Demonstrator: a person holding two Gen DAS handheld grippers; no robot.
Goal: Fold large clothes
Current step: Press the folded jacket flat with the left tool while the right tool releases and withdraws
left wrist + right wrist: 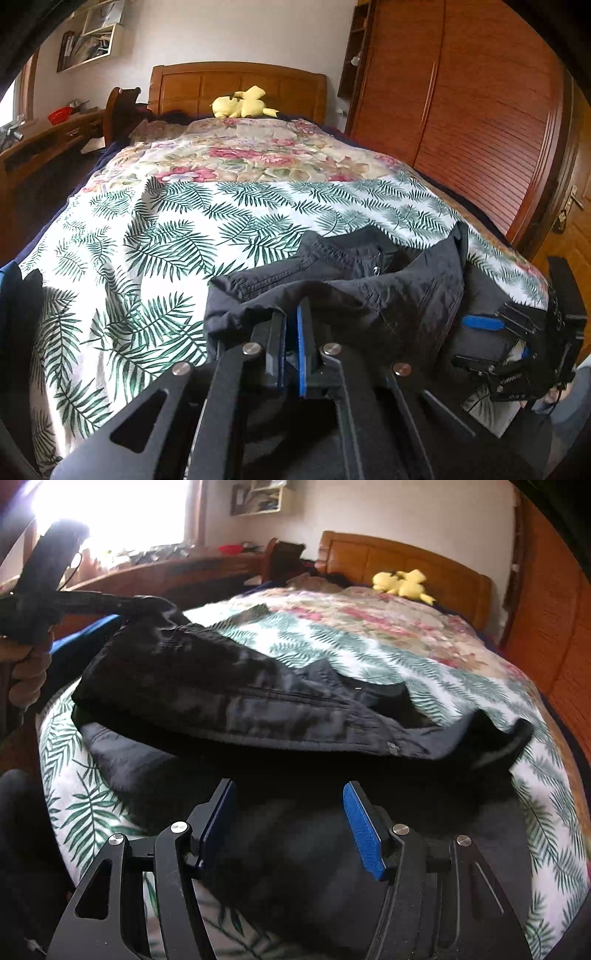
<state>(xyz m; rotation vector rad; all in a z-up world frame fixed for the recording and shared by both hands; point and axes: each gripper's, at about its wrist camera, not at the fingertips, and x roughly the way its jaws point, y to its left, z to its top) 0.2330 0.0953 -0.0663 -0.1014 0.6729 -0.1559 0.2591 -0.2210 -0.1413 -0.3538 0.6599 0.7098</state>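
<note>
Palm-leaf sheet (147, 236) covers your bed; your left gripper (293, 332) is clenched on the black trousers (236, 701), your right gripper (290, 823) gapes released above them.

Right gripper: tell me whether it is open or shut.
Open. The right gripper shows a wide gap between its blue pads, with nothing between them; the black garment lies just ahead.

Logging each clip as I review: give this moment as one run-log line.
left gripper: shut on black garment, edge lifted | right gripper: open, holding nothing | surface: palm-leaf sheet | fold: unfinished
</note>
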